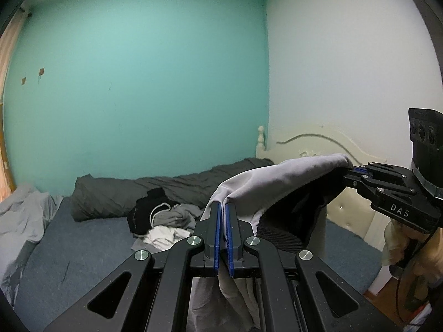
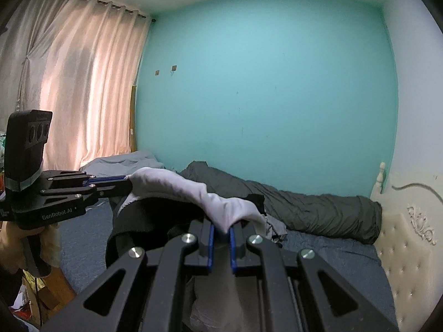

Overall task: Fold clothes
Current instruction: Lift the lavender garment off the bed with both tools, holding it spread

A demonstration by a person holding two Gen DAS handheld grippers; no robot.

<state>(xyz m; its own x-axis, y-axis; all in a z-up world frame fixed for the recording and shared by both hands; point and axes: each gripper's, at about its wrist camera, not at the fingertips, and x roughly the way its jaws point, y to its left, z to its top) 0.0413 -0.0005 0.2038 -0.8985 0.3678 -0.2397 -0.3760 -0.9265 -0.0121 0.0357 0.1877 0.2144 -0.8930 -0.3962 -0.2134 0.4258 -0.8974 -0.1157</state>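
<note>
Above the bed (image 1: 83, 249), lower centre, both grippers (image 1: 223, 207) (image 2: 221, 225) pinch the grey garment (image 1: 277, 177); keep its edge taut, level

Garment (image 1: 279, 177) seen as pale grey outside w/ black lining; gripper pads (image 1: 218, 235) blue, frames black; bed sheet (image 1: 83, 249) blue, plain; duvet (image 1: 155, 191) dk grey; wall (image 1: 138, 83) turquoise; curtain (image 2: 77, 83) pale pink; headboard (image 2: 404, 249) cream, tufted.
</note>
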